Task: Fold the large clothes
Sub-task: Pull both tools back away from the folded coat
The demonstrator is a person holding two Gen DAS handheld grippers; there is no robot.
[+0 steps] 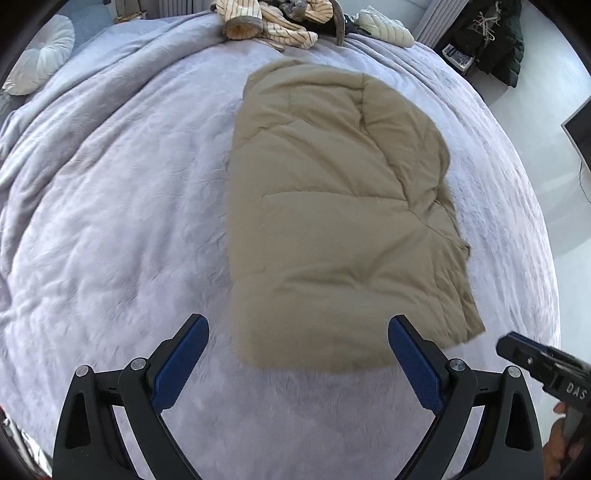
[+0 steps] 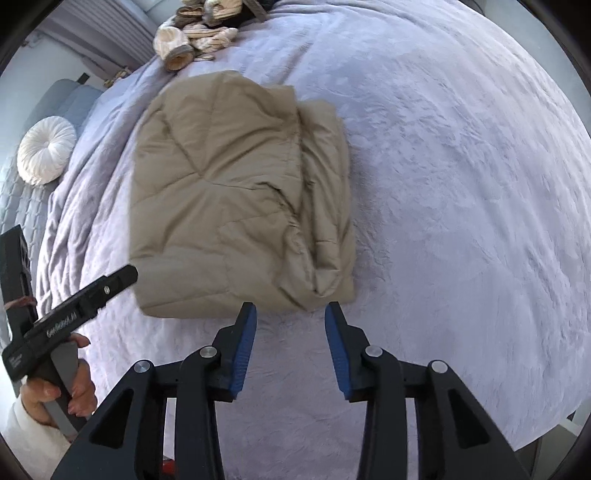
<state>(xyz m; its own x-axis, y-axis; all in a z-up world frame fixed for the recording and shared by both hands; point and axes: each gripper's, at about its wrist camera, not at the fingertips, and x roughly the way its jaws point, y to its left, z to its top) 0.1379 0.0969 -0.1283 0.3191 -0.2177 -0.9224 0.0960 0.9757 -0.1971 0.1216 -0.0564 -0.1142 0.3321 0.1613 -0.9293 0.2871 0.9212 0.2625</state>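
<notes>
A tan quilted jacket (image 1: 325, 206) lies folded into a thick rectangle on the lilac bedspread (image 1: 110, 221); it shows again in the right wrist view as the jacket (image 2: 236, 192), with loose layers bunched along its right edge. My left gripper (image 1: 297, 328) hovers open above the jacket's near edge, its blue pads wide apart with nothing between them. My right gripper (image 2: 290, 314) is open just short of the jacket's near right corner, and its jaws hold nothing. Each gripper shows at the edge of the other's view, held by a hand (image 2: 79, 391).
A heap of striped cream clothes (image 1: 266, 22) lies at the far side of the bed. A round white cushion (image 2: 46, 149) rests by the blue headboard. A dark coat (image 1: 498, 40) hangs at the far right. The bed's edge and floor (image 1: 546, 155) run along the right.
</notes>
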